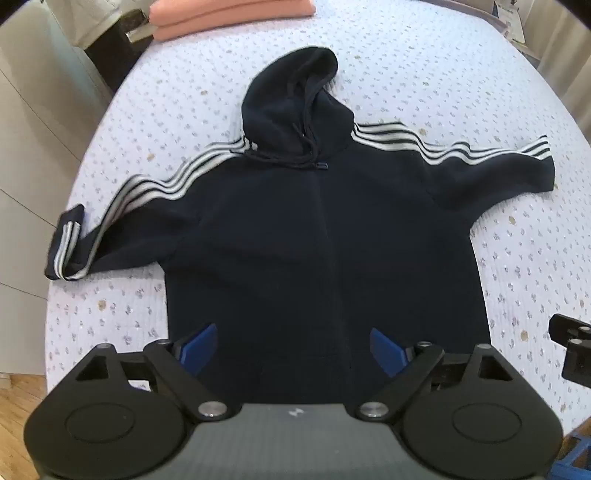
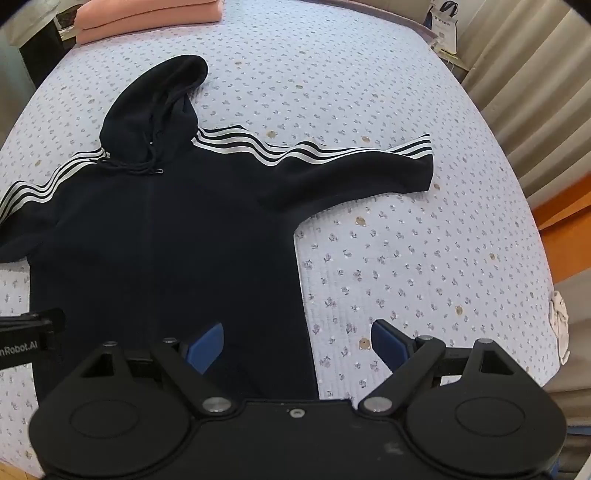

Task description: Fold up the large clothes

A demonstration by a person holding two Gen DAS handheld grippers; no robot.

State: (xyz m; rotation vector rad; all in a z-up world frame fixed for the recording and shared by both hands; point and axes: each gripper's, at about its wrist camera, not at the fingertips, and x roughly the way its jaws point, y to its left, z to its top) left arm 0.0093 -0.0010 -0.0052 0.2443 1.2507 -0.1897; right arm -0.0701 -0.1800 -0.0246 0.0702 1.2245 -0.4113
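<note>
Hovering grippers: both hang low over the near end of the bed, fingers pointing up it toward the hood.
Left gripper [image 1: 291, 347]: spread wide, nothing between its blue pads [image 1: 201, 345]; dark fabric of the hoodie's lower front lies just ahead of and under the gap.
Right gripper [image 2: 297, 345]: also spread wide and holding nothing; its left pad [image 2: 207, 347] sits over the hoodie's hem corner, the other pad over bare bedspread.
Each other: the right gripper's black body shows at the far right edge of the left view, and the left gripper's body pokes in at the left edge of the right view, so they sit side by side.
Hoodie [image 1: 317, 236]: dark navy, laid flat, front up, body running straight away from the grippers; whether either pad touches the cloth I cannot tell.
Hood [image 1: 295, 96]: furthest from the grippers, flopped to one side, drawstring trailing onto the chest.
Sleeves: spread out to either side; the left sleeve [image 1: 122, 210] has its cuff folded back under, the right sleeve [image 2: 332, 170] lies straight; white stripes run along both.
Bedspread [image 2: 424, 258]: pale with small flowers, under everything.
Pink folded cloth [image 1: 229, 14]: at the far end of the bed, well beyond the hood.
</note>
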